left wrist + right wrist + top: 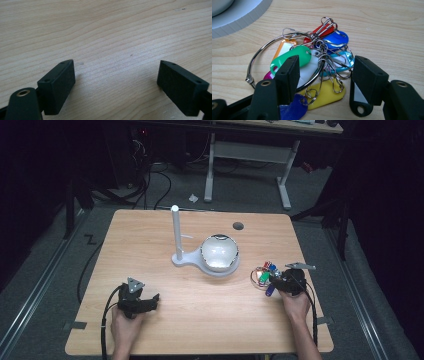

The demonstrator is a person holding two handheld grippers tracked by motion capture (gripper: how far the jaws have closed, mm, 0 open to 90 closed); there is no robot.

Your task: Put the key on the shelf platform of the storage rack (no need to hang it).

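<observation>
A metal ring with several coloured plastic key tags (317,57) lies flat on the wooden table (200,310), seen at the right in the high view (263,272). My right gripper (325,72) stands open directly over the bunch, one jaw on each side of the tags and clips; the pads do not press on them. In the high view that right gripper (280,279) sits against the near right side of the bunch. My left gripper (116,80) rests open near the table's front left (150,301), with bare wood between its jaws.
A white stand (176,236) with an upright post and a round base carrying a shiny bowl (219,252) occupies the table's middle. A dark round hole (238,226) marks the far side. The base's white edge (242,20) lies just beyond the tags.
</observation>
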